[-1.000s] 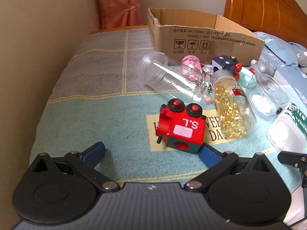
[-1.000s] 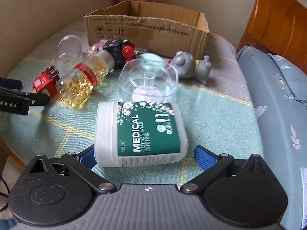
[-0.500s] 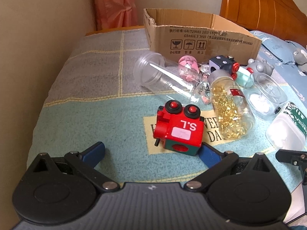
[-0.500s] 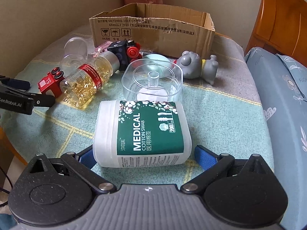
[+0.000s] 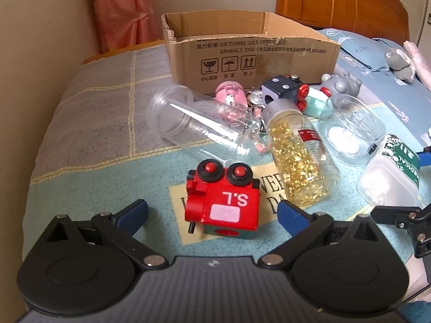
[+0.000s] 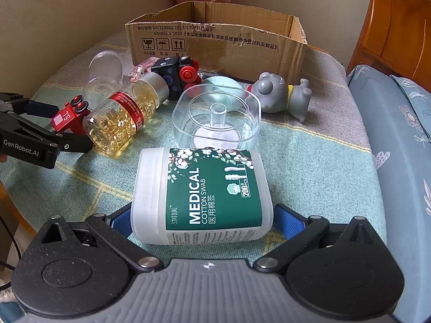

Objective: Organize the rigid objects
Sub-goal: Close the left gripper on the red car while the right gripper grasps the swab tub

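Note:
My left gripper (image 5: 212,211) is open with the red toy train block (image 5: 223,202) lying between its blue fingers, apart from both pads. My right gripper (image 6: 202,215) is open around the white medical cotton swab box (image 6: 202,196), which lies on its side on the cloth; its blue pads sit at the box's two sides. The left gripper also shows in the right wrist view (image 6: 54,123), beside the red train (image 6: 68,115). An open cardboard box (image 5: 250,53) stands at the back of the table.
A bottle of yellow capsules (image 5: 299,148), a clear plastic cup on its side (image 5: 188,123), a clear square container (image 6: 218,118), a dark blue toy block (image 5: 282,88), a pink figure (image 5: 230,94) and a grey rubber toy (image 6: 280,94) lie between grippers and box. A bed (image 6: 404,134) is at right.
Both grippers have moved forward and lower: the red train now lies deeper between the left fingers, and the swab box lies deeper between the right fingers. No object has shifted.

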